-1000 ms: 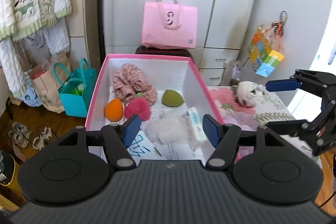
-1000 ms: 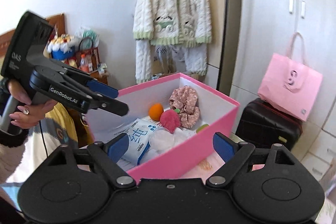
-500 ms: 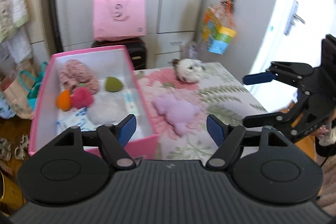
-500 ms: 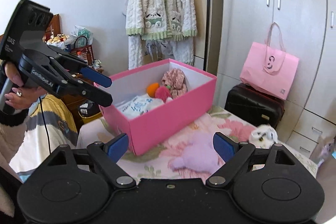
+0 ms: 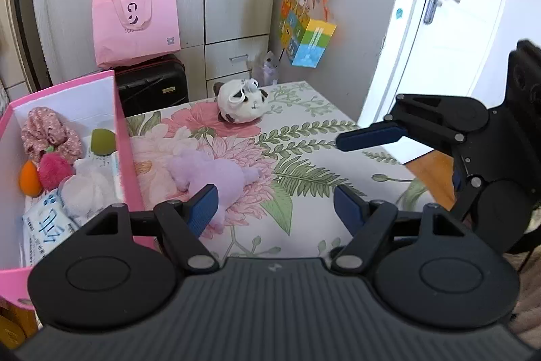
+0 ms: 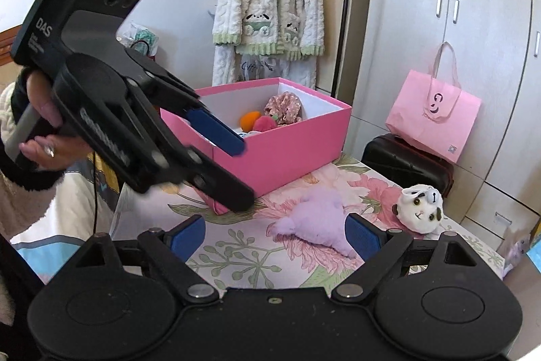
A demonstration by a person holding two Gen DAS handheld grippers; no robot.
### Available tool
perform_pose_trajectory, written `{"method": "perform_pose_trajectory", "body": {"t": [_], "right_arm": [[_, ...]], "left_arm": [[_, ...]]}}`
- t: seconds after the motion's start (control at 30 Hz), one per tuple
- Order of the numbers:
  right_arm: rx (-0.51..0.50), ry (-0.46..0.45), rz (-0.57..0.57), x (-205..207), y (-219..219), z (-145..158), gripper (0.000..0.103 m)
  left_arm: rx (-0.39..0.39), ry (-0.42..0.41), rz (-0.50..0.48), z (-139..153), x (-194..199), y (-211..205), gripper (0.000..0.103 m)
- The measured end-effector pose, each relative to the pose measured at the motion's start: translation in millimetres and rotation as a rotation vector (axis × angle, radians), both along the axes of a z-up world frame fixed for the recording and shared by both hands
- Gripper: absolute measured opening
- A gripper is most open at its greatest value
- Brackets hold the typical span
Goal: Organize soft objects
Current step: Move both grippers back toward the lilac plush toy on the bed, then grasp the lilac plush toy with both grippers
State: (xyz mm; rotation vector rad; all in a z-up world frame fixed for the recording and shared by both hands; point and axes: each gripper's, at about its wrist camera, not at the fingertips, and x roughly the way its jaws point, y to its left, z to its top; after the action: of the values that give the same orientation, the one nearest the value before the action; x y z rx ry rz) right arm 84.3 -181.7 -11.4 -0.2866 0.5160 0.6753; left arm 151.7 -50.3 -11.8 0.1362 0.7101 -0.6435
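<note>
Two soft toys are left out on the floral-print desk [image 5: 304,158], so the step in hand looks like the reach for the next pickup, with nothing carried yet.

Biggest thing first: the open pink cardboard box [image 5: 125,137] is parked at the desk's edge, and it's already been loaded with a crumpled pink patterned fabric bundle [image 5: 50,134], a fuzzy white pouf [image 5: 86,188], a printed tissue packet [image 5: 47,232], a fluffy magenta ball [image 5: 54,170], plus an orange sponge egg [image 5: 29,180] and a green sponge egg [image 5: 103,141]. So a fair chunk of the sorting seems done.

Next down in size, the floppy lilac plush toy [image 6: 321,219] is lying flat on the desk just beside the box's near wall. The round white-and-black plush animal [image 6: 419,208] is sat further along, well apart from the box.

The left claw [image 5: 275,205] is held apart and empty, its left pad overlapping the lilac plush in its own view, though contact can't be confirmed. The right claw [image 6: 275,235] is being opened wider at this moment, nothing between its pads, and the lilac plush is framed just past them.

Next move, probably: one claw gets lowered over the lilac plush, closed on its thick middle, then lifted over the box wall. Being floppy, it'll likely sag, so extra clearance would be needed.
</note>
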Motion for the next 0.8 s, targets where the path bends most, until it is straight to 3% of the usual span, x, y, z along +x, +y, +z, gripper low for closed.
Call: {"method": "perform_pose_trajectory", "body": {"t": [0.17,0.33,0.5,0.63,0.67,0.73,0.8], "right_arm": [[-0.028,-0.033,0.03,18.5,2.3,-22.5,0.092],[-0.016,-0.03,0.046,47.1,1.3,-48.7,0.092],[0.01,0.044,0.042,83.4,-2.5,-72.3,0.092],[-0.025,0.071,0.066,103.6,0.2,-86.4,0.092],[-0.033,0.082,0.075,107.3,1.5,-89.2,0.092],[-0.046,0.107,0.098,114.8,4.5,-94.3,0.092],[-0.045,0.13,0.104,122.7,6.8,-98.1,0.092]], "left_arm": [[0.066,-0.028,0.087,-20.8,18.9,-20.7,0.075],[0.081,0.012,0.156,-45.9,43.4,-29.9,0.074],[0.124,-0.024,0.231,-64.5,64.2,-44.0,0.072],[0.097,0.026,0.263,-77.2,81.3,-42.3,0.071],[0.099,0.034,0.272,-80.7,84.5,-42.2,0.07],[0.107,0.045,0.29,-86.6,87.9,-42.2,0.058],[0.075,0.046,0.318,-88.1,87.7,-38.9,0.055]]}}
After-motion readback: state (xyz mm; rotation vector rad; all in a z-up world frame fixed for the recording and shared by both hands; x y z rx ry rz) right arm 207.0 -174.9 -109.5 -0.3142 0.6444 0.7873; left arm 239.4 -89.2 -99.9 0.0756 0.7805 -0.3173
